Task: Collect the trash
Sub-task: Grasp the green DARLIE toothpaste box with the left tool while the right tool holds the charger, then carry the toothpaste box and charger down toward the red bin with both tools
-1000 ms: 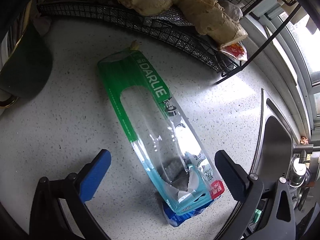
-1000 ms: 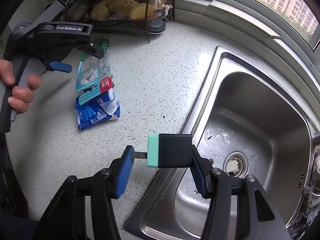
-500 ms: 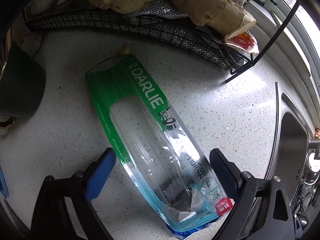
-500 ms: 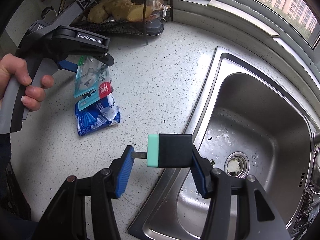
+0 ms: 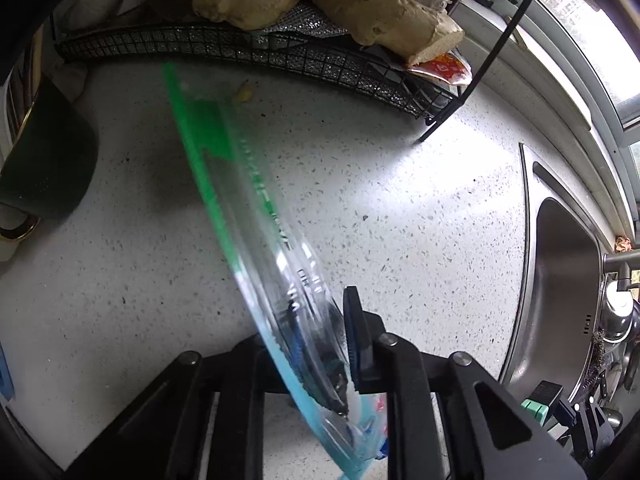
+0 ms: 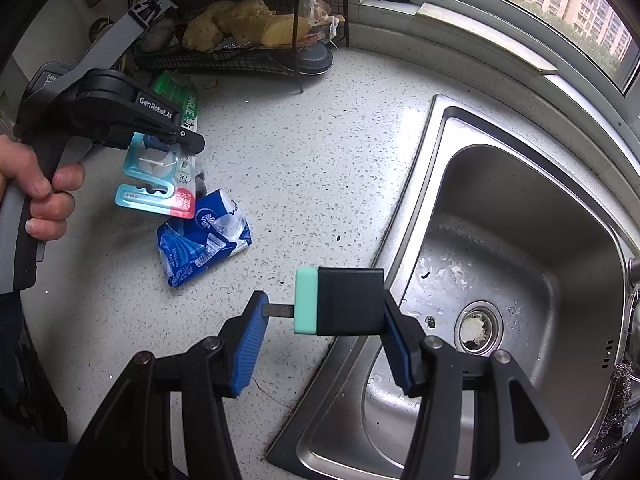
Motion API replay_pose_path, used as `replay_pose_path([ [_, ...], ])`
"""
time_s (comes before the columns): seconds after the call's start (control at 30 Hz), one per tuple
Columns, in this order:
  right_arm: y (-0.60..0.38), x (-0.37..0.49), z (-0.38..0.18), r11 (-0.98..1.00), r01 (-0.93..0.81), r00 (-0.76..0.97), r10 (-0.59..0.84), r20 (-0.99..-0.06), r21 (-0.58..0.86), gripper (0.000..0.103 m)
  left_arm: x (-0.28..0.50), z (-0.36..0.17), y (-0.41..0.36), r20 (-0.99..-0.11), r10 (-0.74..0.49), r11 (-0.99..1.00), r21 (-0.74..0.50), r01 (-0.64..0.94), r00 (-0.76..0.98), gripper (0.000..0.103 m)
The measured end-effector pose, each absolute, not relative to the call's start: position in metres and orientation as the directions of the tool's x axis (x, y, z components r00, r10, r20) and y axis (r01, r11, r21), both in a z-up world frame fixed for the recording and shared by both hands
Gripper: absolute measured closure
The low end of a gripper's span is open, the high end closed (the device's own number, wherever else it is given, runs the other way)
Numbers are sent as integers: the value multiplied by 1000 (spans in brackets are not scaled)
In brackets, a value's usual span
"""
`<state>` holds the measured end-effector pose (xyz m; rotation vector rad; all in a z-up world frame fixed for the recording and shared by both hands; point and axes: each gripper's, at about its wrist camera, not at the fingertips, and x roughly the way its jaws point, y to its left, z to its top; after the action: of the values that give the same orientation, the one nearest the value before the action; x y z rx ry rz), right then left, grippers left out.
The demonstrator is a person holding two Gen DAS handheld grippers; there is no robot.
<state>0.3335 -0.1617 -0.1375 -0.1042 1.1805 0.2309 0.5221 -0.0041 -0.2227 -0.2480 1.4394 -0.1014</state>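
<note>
The left tool (image 5: 320, 344) has just been closing, and its blue pads now pinch the clear toothbrush package (image 5: 256, 216) near its pale blue end. The package stands on edge between the pads, its green end tilted away toward the wire rack (image 5: 280, 54) at the back of the counter (image 5: 420, 220). From the right wrist view the same package (image 6: 160, 176) hangs in the left tool (image 6: 168, 140), lifted just above the speckled counter (image 6: 320, 140), with a hand (image 6: 40, 192) wrapped round the tool's grey handle.

Just beside it, a crumpled blue and white wrapper (image 6: 200, 240) lies flat on the counter.

The right tool (image 6: 320, 316) stands half open, gripping a black block with a mint-green end (image 6: 340, 300) crosswise between its pads, over the counter edge at the steel sink (image 6: 520, 240). Potatoes (image 6: 240, 24) sit in the rack (image 6: 224, 56) near the window.
</note>
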Motion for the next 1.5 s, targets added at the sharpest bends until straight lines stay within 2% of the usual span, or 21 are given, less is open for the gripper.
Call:
replay_pose_path([
  [0.17, -159, 327, -135, 968, -244, 365, 144, -920, 55, 51, 498, -202, -13, -963, -219, 972, -228, -46, 160, 97],
  [0.47, -153, 306, -124, 958, -274, 389, 193, -901, 87, 51, 433, -163, -31, -955, -208, 978, -198, 68, 212, 97],
  [0.8, -164, 251, -104, 938, -328, 423, 248, -872, 107, 51, 322, -120, -34, -940, -233, 972, -216, 96, 247, 97],
  [1.5, -229, 107, -93, 877, -454, 423, 369, -827, 159, 52, 96, -99, -125, -934, -216, 976, -205, 67, 285, 97],
])
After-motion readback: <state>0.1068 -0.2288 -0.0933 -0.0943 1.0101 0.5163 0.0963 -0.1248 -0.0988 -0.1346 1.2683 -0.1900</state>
